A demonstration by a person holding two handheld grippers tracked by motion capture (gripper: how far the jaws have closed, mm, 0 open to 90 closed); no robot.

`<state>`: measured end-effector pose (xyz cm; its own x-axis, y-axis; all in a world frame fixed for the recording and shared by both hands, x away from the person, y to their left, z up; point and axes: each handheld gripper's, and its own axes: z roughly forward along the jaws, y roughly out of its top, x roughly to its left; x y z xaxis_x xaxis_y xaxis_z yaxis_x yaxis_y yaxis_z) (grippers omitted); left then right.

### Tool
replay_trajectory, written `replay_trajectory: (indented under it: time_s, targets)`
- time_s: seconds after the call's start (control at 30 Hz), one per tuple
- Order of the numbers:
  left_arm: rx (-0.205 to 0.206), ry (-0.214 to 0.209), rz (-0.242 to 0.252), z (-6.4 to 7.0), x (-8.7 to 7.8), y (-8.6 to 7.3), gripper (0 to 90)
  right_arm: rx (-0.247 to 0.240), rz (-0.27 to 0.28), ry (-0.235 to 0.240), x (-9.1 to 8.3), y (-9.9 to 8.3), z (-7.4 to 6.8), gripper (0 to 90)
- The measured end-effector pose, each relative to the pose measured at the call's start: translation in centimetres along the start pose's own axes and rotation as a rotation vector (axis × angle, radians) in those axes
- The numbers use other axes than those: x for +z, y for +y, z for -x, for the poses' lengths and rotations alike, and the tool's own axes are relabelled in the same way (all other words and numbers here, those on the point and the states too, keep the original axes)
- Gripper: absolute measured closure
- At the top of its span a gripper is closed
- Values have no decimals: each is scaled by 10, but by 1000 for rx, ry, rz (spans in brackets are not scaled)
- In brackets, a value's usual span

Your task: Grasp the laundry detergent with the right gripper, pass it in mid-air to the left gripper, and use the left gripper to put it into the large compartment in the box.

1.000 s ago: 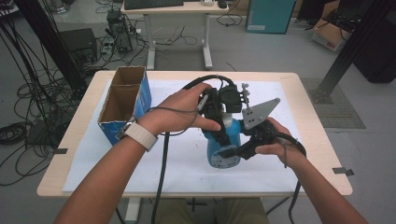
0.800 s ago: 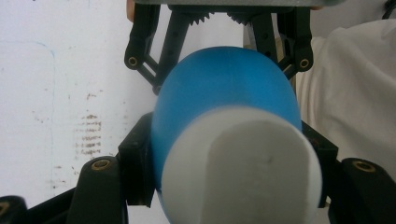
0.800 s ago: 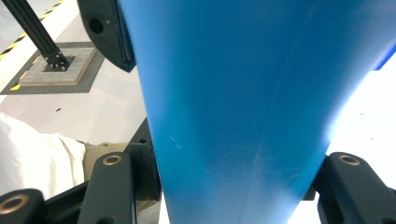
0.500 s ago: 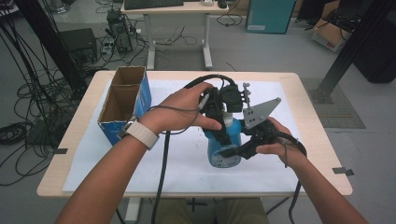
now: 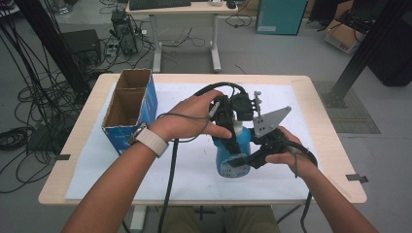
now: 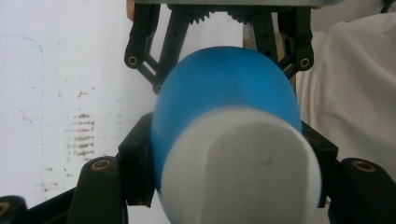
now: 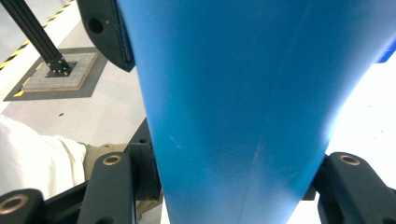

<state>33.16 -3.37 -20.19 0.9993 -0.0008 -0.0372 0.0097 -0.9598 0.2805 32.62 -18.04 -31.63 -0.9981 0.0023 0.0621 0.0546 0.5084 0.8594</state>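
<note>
Both tongs are clamped on one blue spray bottle point(image 5: 234, 154) that stands near the middle of the white-covered table point(image 5: 194, 165), slightly to the right and toward the near edge. From where I stand, the left gripper point(image 5: 228, 127) comes in from the left and pinches the bottle high up, around its neck just below the white sprayer head point(image 6: 243, 168); the left gripper view looks down over that white head and the rounded blue shoulder, with a black jaw pressed against each side. The right gripper point(image 5: 252, 156) holds the bottle's lower body from the right, and in the right gripper view the blue wall of the bottle sits squeezed between its two jaws. The bottle looks roughly upright, and I cannot tell whether its base rests on the white sheet or hangs just above it. A blue cardboard box point(image 5: 130, 108) with an open top and two compartments stands on the left side of the table, well apart from the bottle, and both compartments appear to hold nothing. My reading is that the grasp is done and secure on both ends, so the work is at an early-to-middle stage: the bottle is in hand but has gone nowhere yet. What seems left is either working the sprayer head or carrying the bottle leftward and lowering it into the box.
</note>
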Motion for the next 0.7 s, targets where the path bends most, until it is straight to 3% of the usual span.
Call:
replay_trajectory:
  time_s: [0.43,0.5,0.57,0.63,0.7]
  targets:
    - [-16,31,0,1,-11,7,377,-2,16,-18,-10,7,4,415]
    - [-24,41,-9,0,-12,9,377,19,13,-21,-12,8,4,368]
    - [-35,58,-29,-2,-12,9,377,64,14,-33,-15,7,6,262]
    - [-45,85,-46,-3,-14,9,377,94,-25,-57,-20,4,8,160]
    - [-57,92,-57,-6,-16,7,377,138,-64,-75,-27,-2,10,117]
